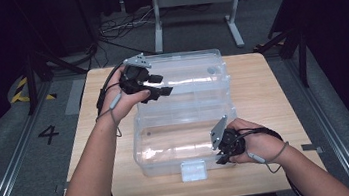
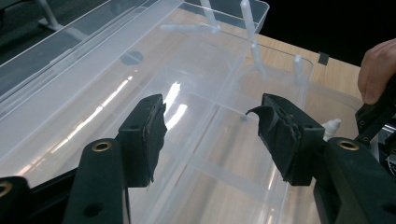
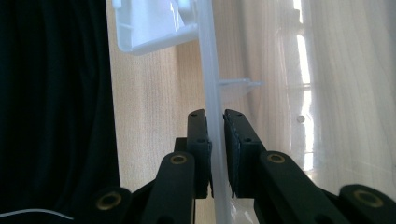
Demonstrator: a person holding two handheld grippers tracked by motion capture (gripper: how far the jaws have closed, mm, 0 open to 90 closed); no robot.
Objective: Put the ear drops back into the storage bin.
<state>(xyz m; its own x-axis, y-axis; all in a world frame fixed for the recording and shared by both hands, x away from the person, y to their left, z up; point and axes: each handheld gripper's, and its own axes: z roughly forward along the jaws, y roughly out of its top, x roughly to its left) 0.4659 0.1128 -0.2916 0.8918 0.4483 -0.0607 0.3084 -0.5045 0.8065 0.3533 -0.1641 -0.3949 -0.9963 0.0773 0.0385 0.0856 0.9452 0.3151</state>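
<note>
The right gripper (image 3: 215,154) pinches the near rim of the clear plastic box (image 1: 168,144), probably to steady it on the wooden table (image 1: 257,88). The left gripper (image 2: 210,135) hovers spread over the opened lid (image 1: 195,75), holding nothing.

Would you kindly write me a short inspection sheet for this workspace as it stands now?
Surface: wooden table, bare around the box.
Job's things: clear plastic box, open, lid laid back on the far side; latch at the near edge.
Clutter: nothing seen.
Grippers: left gripper open, held above the lid; right gripper shut on the box's front wall, near its right corner.
Cables: one trails from each gripper; a loose tangle lies on the floor beyond the table.
Surroundings: grey floor with a painted 4, a grey stand behind, dark curtains.
</note>
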